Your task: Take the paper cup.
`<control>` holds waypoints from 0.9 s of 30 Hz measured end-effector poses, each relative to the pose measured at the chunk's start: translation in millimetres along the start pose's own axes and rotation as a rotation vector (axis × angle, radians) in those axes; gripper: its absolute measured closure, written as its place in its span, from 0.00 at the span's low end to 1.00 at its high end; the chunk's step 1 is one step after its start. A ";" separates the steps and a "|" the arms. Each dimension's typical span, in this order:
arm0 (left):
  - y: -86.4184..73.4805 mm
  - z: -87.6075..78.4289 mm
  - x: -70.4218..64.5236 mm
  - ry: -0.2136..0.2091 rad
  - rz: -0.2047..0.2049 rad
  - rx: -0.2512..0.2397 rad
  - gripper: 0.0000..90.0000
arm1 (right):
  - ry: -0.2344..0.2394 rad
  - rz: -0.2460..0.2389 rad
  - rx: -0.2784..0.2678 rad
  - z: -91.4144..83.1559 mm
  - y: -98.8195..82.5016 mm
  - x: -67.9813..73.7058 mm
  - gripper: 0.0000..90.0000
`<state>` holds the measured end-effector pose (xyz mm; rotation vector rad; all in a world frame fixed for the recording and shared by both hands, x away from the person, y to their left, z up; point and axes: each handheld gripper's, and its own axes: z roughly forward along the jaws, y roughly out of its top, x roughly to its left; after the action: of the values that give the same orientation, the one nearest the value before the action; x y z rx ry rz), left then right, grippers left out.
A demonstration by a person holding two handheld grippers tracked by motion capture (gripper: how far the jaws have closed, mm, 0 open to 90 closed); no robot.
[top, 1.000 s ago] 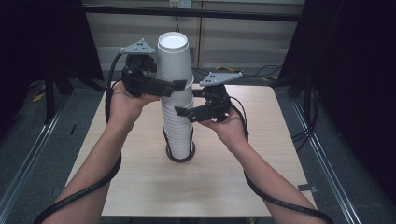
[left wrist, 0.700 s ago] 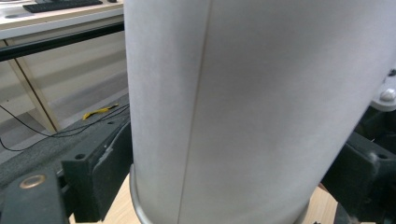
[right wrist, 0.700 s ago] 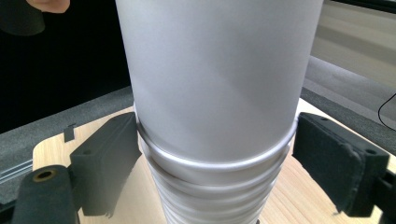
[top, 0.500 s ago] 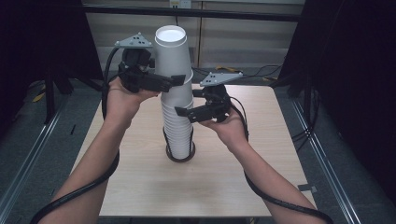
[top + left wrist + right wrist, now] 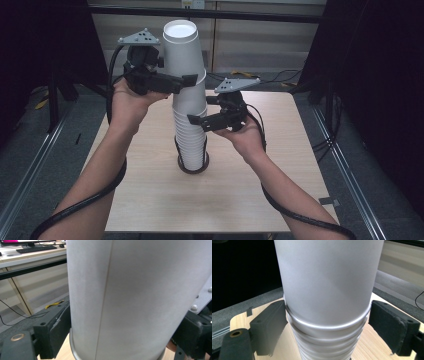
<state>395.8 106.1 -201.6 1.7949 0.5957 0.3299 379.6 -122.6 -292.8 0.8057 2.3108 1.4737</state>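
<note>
Left gripper [image 5: 187, 82] clamps topmost white paper cup [image 5: 182, 50], axis vertical; right gripper [image 5: 197, 121] straddles white cup stack [image 5: 190, 135] below, pads apart.

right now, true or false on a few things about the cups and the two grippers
1. The left gripper clamps the top cup. True.
2. The cups are stacked upside down, bases up. True.
3. The stack of cups lies on its side on the table. False: it stands upright.
4. The right gripper is off at the table edge. False: its jaws flank the stack below the top cup's rim.
5. The top cup is red. False: it is white.
</note>
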 end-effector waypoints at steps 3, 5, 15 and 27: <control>2.1 -0.9 -1.0 -0.001 0.005 -0.004 0.13 | 0.001 -0.001 0.003 0.0 0.2 -0.1 0.16; 2.6 -1.0 -1.3 -0.003 0.006 -0.007 0.13 | 0.000 -0.001 0.003 -0.1 0.2 -0.1 0.16; 7.2 -7.2 -1.1 -0.003 0.010 -0.020 0.13 | -0.001 -0.005 0.010 -0.3 -0.6 0.0 0.16; 10.3 -13.8 -1.2 0.003 0.014 -0.022 0.13 | 0.008 -0.006 0.019 -0.2 -3.8 -0.7 0.19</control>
<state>390.2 114.4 -187.6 1.7781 0.5796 0.3482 378.9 -124.3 -296.2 0.7993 2.3341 1.4575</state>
